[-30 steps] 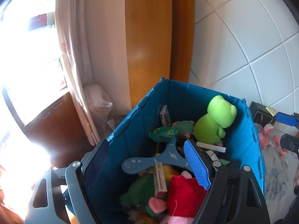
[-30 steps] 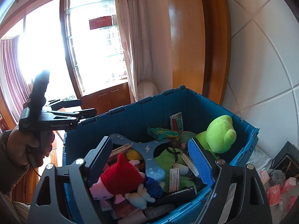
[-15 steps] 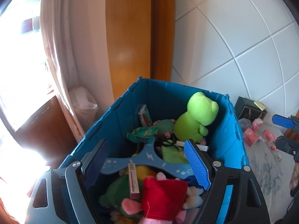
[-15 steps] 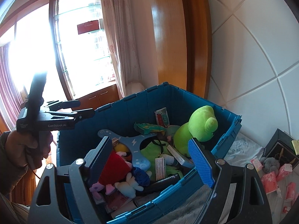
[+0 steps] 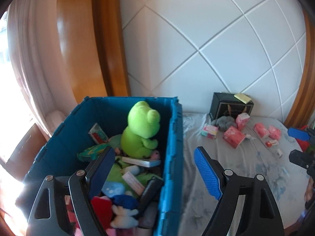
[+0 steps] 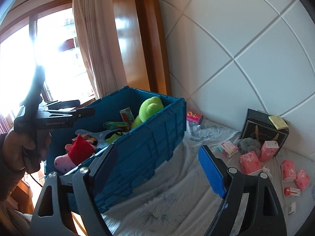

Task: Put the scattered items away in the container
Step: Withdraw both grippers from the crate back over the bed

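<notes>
While both grippers, left (image 5: 153, 169) and right (image 6: 155, 169), are held open and empty, the pink packets (image 6: 250, 162) beside the blue crate (image 6: 149, 137) are best approached low, one at a time.

There were 1 blue crate (image 6: 149, 137), 1 green plush (image 5: 142, 129), 1 black box (image 6: 263, 129), 1 grey plush (image 6: 248, 143) and 5 pink tissue packs (image 6: 250, 162).

We face a white padded wall (image 5: 216, 45) crossed by diagonal seams, with a glossy wooden frame (image 6: 137, 45) at its left edge. Beside the frame hangs a pale curtain (image 6: 92, 45); past it a window (image 6: 25, 63) glares with daylight. Below lies a bed sheet (image 6: 167, 202), pale and faintly patterned.
</notes>
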Demonstrator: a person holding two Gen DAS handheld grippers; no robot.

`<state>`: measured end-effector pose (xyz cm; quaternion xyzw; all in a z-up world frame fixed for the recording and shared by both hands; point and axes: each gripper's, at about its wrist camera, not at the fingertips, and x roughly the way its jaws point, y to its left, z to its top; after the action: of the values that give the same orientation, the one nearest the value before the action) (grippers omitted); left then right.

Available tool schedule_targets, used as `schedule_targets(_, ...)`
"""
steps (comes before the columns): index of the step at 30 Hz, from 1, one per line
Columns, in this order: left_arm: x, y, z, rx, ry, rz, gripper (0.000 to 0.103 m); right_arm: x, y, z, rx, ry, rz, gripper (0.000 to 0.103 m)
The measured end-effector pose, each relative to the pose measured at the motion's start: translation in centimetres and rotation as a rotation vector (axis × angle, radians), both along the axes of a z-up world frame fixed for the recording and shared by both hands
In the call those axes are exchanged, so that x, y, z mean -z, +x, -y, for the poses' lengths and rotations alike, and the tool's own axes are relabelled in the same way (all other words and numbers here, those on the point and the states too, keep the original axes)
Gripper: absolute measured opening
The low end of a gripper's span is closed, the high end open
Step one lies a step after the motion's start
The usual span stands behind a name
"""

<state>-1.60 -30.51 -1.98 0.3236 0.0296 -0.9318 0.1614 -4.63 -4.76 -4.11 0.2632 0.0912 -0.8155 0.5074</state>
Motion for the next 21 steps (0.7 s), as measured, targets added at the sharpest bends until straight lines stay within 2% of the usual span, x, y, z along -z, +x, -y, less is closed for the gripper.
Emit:
schedule_targets(5,1.1,-4.3,-8.5,0.055,0.012,0.03,0.082,0.6,-4.5,-9.1,0.082,0.011,0.004,0.083)
schedule_targets(10,2.6,-7.6,-15.2,0.088,0.052,0.055,0.082,2.6,-8.2,-16.4,0.16,0.061,-0.003,0.083)
schedule_targets(18,7.1,-11.7,-21.2,0.092,0.05,0.139,0.082,8.2,-15.0,-25.4,0.317,0.172,0.021,0.084)
schedule_targets(21,9.5,-14.0,-22.8,0.103,0.039,0.176,0.082,11.5,-18.5,-28.3,0.356,0.195,0.085,0.084)
